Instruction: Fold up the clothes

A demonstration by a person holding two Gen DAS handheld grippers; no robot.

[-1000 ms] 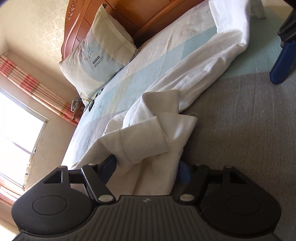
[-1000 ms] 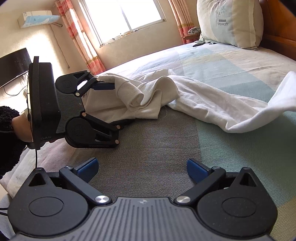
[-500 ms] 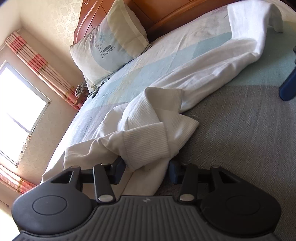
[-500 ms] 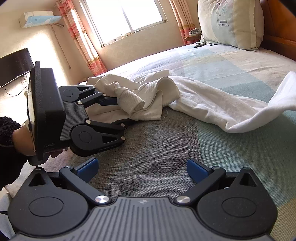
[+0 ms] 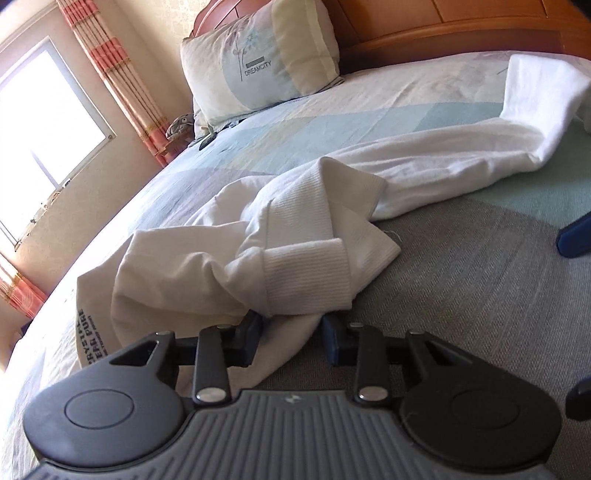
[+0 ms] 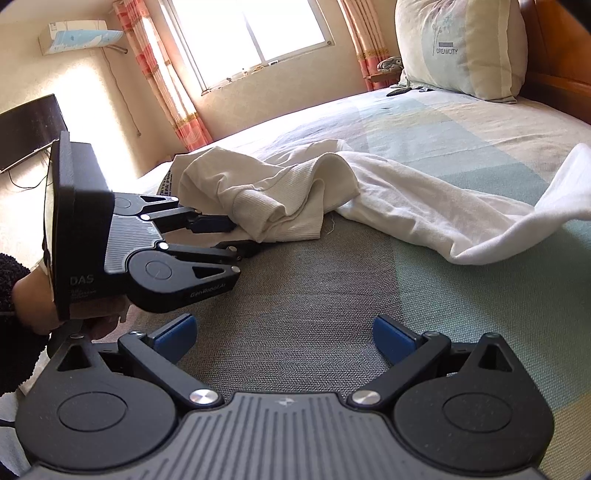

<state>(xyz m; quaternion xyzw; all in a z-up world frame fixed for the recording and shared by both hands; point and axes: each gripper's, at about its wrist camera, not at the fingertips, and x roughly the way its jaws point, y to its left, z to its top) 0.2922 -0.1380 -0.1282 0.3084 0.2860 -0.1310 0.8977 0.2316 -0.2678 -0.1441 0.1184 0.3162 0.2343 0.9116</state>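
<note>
Sunny bedroom, with a big bed (image 6: 480, 288) under a patchwork cover in grey, pale green and blue taking up pretty much everything. Wooden headboard (image 5: 461, 33) at the far end with a pillow (image 5: 258, 62) leaning on it, and striped pink curtains (image 6: 162, 74) on either side of a bright window (image 6: 251, 29).

On the cover lies a white sweatshirt (image 5: 295, 236), bunched up at the near end, with one long part stretching off across the bed to the right. A ribbed cuff (image 5: 306, 273) sits on top of the bunch, right in front of the left gripper (image 5: 290, 332). Its jaws are closing and a twist of the white fabric runs down between the blue pads. I can't tell for sure that they're pinching it yet.

The right gripper (image 6: 282, 332) sits low over bare grey cover, fingers wide apart, nothing between them, well short of the sweatshirt.

What the right wrist view adds: it catches the left gripper (image 6: 236, 234) side-on, held by a hand (image 6: 33, 299) in a dark fuzzy sleeve, plus an air conditioner (image 6: 85, 37) and a dark TV screen (image 6: 26, 129) on the far wall. The left wrist view is the only one showing the dark printed lettering (image 5: 88, 332) on the sweatshirt clearly, and just a blue sliver of the right gripper at its right edge.
</note>
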